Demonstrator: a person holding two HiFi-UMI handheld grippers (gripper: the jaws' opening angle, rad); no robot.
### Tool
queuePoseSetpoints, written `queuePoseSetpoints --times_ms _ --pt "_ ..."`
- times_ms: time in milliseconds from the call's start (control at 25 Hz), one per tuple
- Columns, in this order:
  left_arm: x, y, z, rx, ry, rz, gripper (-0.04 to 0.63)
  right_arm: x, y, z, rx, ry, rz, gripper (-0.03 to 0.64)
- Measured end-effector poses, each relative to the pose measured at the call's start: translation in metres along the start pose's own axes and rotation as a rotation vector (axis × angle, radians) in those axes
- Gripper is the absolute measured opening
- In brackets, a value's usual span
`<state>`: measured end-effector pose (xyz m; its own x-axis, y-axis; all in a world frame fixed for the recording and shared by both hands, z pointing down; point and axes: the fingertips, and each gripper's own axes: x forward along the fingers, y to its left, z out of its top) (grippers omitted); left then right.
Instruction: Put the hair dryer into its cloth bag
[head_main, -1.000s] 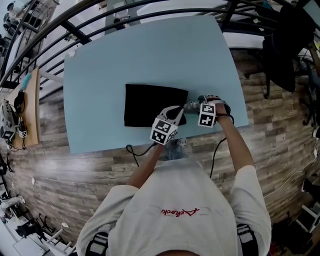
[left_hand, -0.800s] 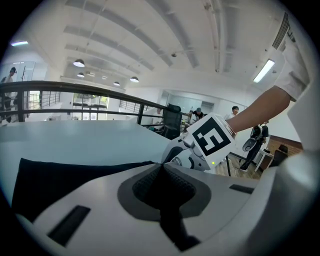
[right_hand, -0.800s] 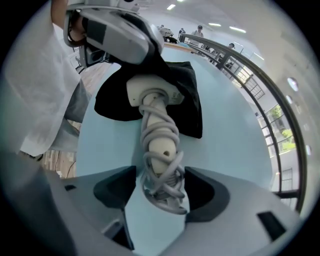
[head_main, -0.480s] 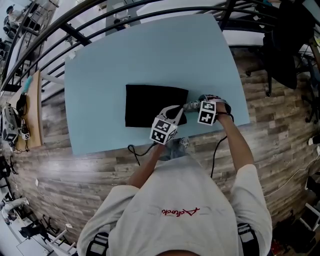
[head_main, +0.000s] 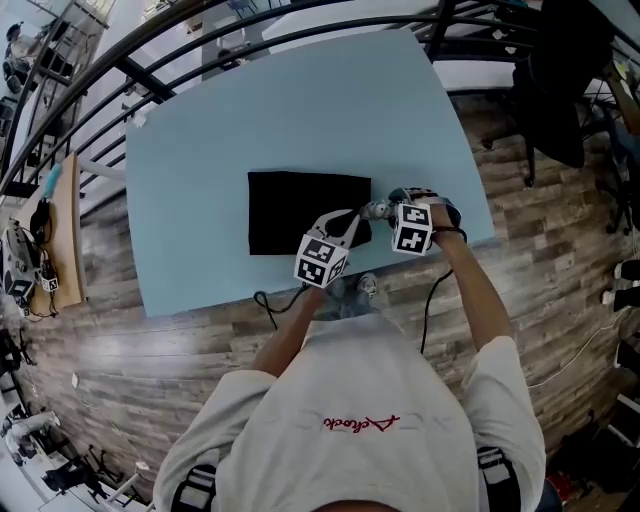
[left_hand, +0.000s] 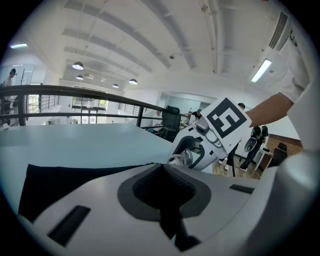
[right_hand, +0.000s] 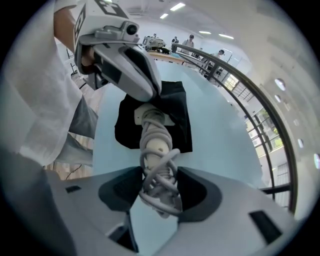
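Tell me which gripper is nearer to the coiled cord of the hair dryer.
Right. The right gripper has the coiled cord between its closing fingers. The left gripper is farther along the hair dryer, shut on the cloth bag's edge.

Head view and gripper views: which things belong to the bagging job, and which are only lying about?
Job: hair dryer, cord wound round its handle; black cloth bag.
Lying about: dark chair; wooden bench with small items; railing.
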<state>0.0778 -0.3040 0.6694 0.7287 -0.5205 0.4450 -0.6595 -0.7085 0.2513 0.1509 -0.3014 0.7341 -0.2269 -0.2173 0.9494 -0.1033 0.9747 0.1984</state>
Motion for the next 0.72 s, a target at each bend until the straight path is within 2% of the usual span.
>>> queuePoseSetpoints --times_ms 720 --pt "-0.009 -0.006 0.01 -0.005 -0.033 -0.042 0.018 0.015 0.019 0.064 0.046 -0.106 0.013 0.23"
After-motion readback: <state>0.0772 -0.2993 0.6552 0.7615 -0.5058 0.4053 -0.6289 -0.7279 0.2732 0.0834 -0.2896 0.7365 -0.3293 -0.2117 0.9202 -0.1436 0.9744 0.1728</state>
